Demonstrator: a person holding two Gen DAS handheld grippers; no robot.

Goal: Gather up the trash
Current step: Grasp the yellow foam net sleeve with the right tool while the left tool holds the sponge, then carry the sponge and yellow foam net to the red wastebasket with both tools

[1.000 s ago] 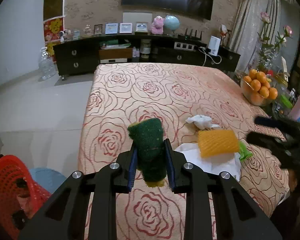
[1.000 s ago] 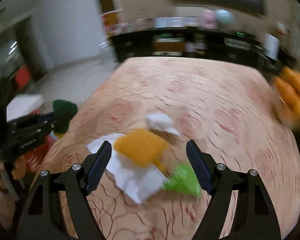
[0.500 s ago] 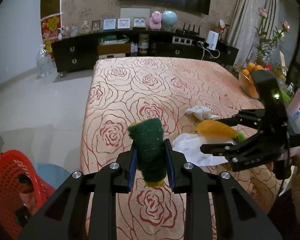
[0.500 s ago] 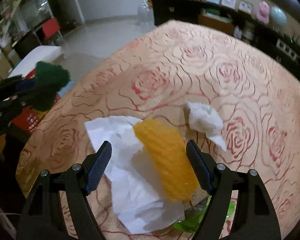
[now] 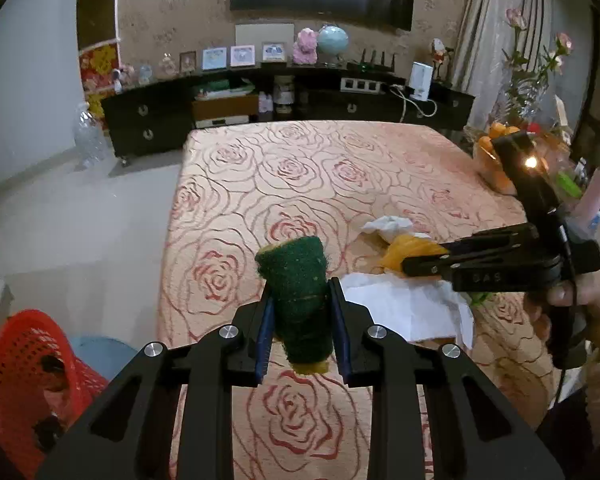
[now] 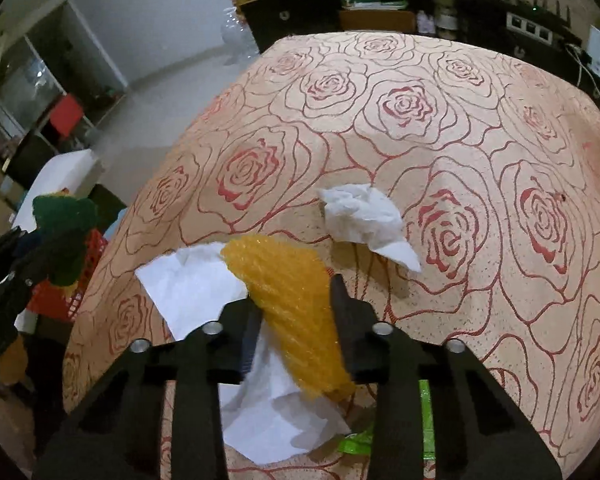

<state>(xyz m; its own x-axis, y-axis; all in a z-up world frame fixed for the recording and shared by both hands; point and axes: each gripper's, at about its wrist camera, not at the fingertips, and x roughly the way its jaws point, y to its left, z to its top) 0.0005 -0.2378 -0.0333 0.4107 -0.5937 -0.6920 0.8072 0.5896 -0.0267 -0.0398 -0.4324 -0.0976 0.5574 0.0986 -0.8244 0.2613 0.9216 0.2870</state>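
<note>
Left wrist view: the left gripper (image 5: 300,316) is clenched on a green scouring sponge (image 5: 298,292), which stands upright between the pads with a yellow layer showing at its lower end. It is held above the near part of the table (image 5: 300,168), which is covered by a rose-patterned cloth. To the right, the right gripper (image 5: 412,264), borne by a hand (image 5: 572,300), reaches in from the side with its jaws closing on an orange foam net (image 5: 404,250).

Right wrist view: the right gripper (image 6: 294,312) has the orange net (image 6: 292,300) between its pads, which press its sides; the jaws are closing. The net lies partly over a flat white paper sheet (image 6: 188,284) on the cloth. A crumpled white tissue (image 6: 364,216) lies just beyond the net, apart from it. A green wrapper (image 6: 356,440) shows beneath the gripper, at the near edge of the sheet. At far left, the left gripper (image 6: 40,248) with the sponge (image 6: 64,220) appears past the table edge.

A red mesh basket (image 5: 24,364) stands on the floor at lower left of the left view, beside a pale blue round object (image 5: 100,356). A bowl of oranges (image 5: 488,160) stands at the far right edge of the table, partly hidden by the right gripper's body. A dark sideboard (image 5: 148,120) runs along the far wall.
</note>
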